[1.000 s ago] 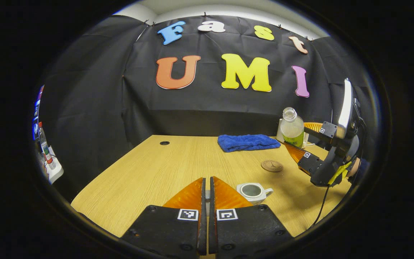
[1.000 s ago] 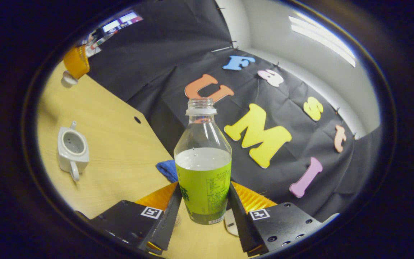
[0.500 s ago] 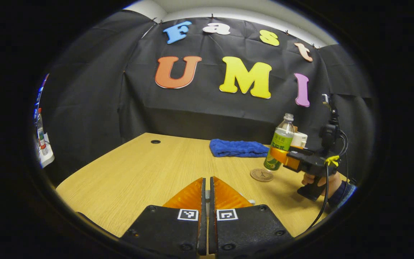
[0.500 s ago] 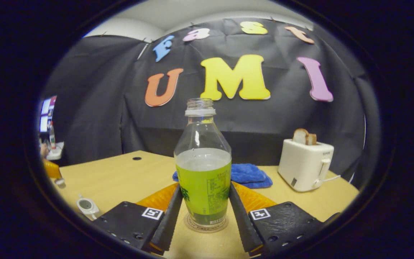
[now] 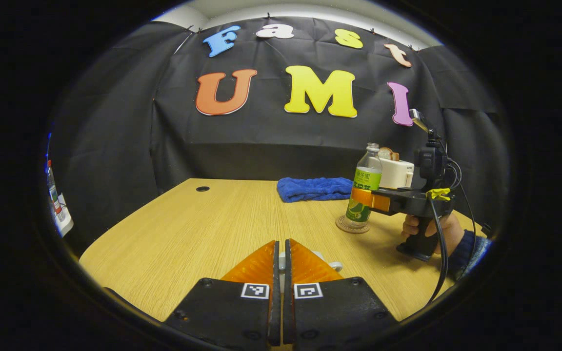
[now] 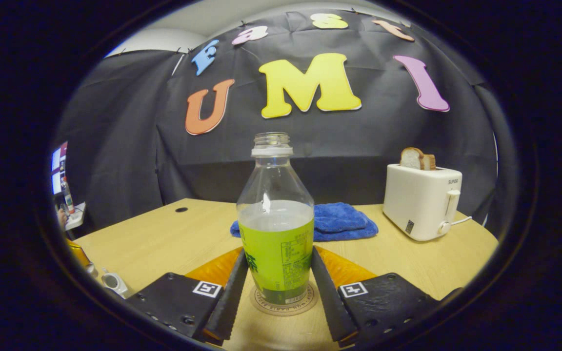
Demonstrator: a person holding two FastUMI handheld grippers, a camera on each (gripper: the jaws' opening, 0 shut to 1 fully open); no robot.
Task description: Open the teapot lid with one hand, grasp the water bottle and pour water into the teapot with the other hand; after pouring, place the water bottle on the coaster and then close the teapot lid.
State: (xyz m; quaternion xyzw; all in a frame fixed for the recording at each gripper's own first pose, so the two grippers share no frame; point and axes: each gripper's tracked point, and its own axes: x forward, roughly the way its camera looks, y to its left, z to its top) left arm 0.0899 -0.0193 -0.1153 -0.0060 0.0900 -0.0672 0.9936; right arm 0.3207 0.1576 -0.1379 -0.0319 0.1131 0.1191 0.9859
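Observation:
A clear water bottle [image 6: 276, 234] with a green label and no cap stands upright on the round brown coaster [image 6: 286, 304]. My right gripper [image 6: 278, 256] is shut on its labelled body, one finger pressing each side. In the left gripper view the same bottle [image 5: 366, 180] sits on the coaster [image 5: 352, 225] at the right, held by the right gripper [image 5: 364, 199]. My left gripper [image 5: 281, 242] is shut, with a small white piece, apparently the teapot lid, between its fingers. The white teapot [image 5: 334, 266] peeks out behind them. The teapot [image 6: 113, 282] stands open at the far left.
A white toaster [image 6: 422, 202] holding bread stands at the back right, with a folded blue cloth [image 6: 339, 222] beside it. A person's hand [image 5: 449, 234] and a trailing cable are at the right table edge. A cable hole [image 5: 202, 188] lies at the back left.
The right gripper swung the bottle from tilted to upright and lowered it onto the coaster. The left gripper stayed shut and drifted slightly, so its fingers now hide most of the teapot.

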